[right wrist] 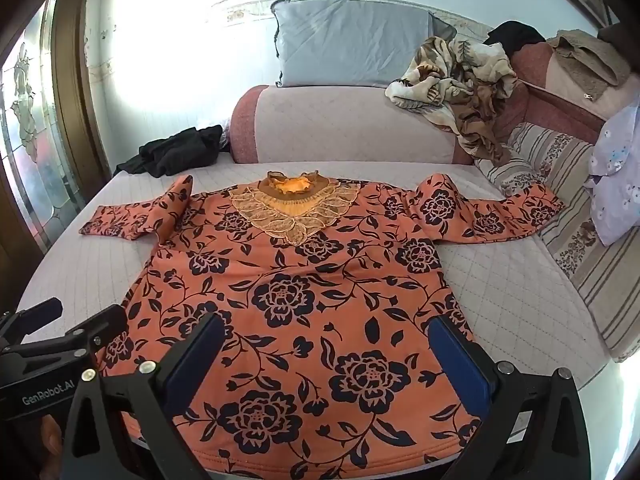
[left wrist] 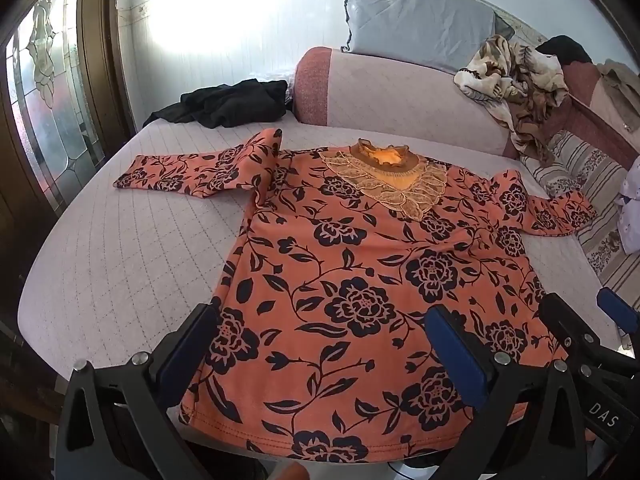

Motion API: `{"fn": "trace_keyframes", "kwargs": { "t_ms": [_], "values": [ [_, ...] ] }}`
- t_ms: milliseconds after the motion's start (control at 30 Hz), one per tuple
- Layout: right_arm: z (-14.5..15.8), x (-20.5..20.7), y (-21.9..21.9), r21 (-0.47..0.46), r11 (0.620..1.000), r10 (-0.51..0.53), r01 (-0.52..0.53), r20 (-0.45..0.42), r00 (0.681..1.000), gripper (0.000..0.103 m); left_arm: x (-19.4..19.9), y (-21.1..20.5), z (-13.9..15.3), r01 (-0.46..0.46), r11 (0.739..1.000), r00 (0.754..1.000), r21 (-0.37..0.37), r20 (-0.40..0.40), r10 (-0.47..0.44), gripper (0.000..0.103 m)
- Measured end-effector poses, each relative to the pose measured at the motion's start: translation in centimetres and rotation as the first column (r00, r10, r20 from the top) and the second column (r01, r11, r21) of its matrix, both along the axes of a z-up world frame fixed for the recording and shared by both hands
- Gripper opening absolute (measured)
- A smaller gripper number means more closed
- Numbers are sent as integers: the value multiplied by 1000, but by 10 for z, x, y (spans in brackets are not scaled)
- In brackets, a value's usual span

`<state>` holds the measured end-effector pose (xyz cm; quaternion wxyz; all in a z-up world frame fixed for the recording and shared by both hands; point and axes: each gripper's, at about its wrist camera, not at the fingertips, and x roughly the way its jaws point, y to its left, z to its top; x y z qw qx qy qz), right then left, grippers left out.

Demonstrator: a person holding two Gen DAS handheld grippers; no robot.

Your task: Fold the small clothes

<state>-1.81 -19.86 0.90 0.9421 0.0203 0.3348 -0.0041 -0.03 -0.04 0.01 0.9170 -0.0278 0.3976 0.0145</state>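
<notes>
The orange floral top [left wrist: 360, 280] lay face up and spread flat on the quilted bed [left wrist: 120, 260], its hem at the near edge, its lace collar [left wrist: 390, 178] toward the far edge where the bolster [left wrist: 392, 92] ran. One sleeve reached toward the bed's left edge and was bent back on itself; the other stretched toward the right edge, near the striped cushion [right wrist: 580, 240].

The left gripper [left wrist: 320, 344] hovered over the hem's left part with its fingers wide apart and nothing between them. The right gripper [right wrist: 328, 352] hung over the hem's right part, likewise spread and empty — whether either touched the cloth could not be told.

The folding appeared not yet begun: the garment looked laid out and ready, no fold made. The next move probably called for each claw to close on a sleeve or a side edge and carry it inward across the body — keeping the cloth flat so no wrinkle got trapped. A black garment [left wrist: 232, 104] lay at the far left corner, well apart.
</notes>
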Motion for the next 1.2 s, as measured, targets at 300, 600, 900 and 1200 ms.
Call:
{"fn": "trace_keyframes", "kwargs": {
  "t_ms": [300,600,900,1200],
  "values": [
    [0,1,3,-4,1000,-1,1,-1,1000,103,-1,0,0,8,1000,1000,2,1,-8,103],
    [0,1,3,-6,1000,3,-3,-2,1000,103,0,1,-3,5,1000,1000,-8,-6,-5,103],
    [0,2,5,-7,1000,3,-3,-1,1000,103,0,0,-3,4,1000,1000,-24,-15,-5,103],
    [2,4,5,-7,1000,7,-7,2,1000,103,0,1,-4,5,1000,1000,-31,-18,-6,103]
  ]
}}
